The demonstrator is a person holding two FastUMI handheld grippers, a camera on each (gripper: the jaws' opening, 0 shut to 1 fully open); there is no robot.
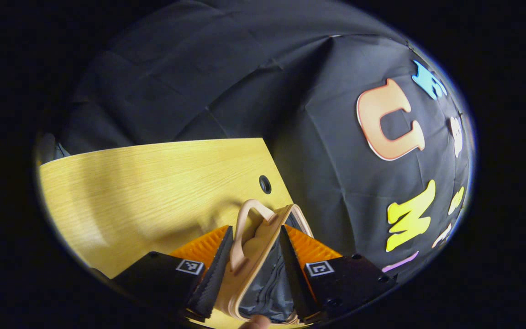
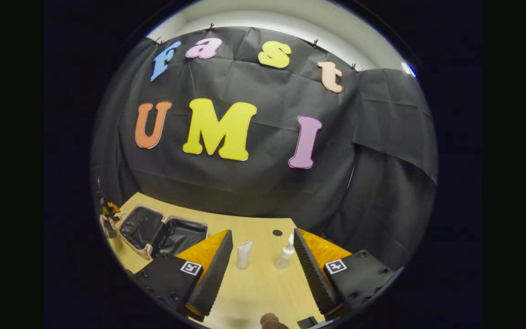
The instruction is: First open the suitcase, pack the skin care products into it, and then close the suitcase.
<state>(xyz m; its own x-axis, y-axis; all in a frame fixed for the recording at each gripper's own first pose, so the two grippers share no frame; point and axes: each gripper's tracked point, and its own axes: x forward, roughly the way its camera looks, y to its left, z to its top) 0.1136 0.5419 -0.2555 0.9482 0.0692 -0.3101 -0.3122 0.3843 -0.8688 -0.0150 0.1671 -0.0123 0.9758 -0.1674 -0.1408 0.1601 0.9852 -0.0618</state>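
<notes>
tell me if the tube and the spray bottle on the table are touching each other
Apart. The right gripper view shows the tube and the spray bottle standing upright side by side, with a clear strip of bare table between them.

Lighting is dim overall, with both views darkening toward their rims. In the left gripper view the counter [image 1: 153,183] carries a pale sheen near its left edge and soft shadows toward the near edge. In the right gripper view a bright strip of ceiling [image 2: 263,16] suggests overhead light. Fisheye distortion bends straight edges strongly. Focus is acceptable; outer margins soften.
</notes>
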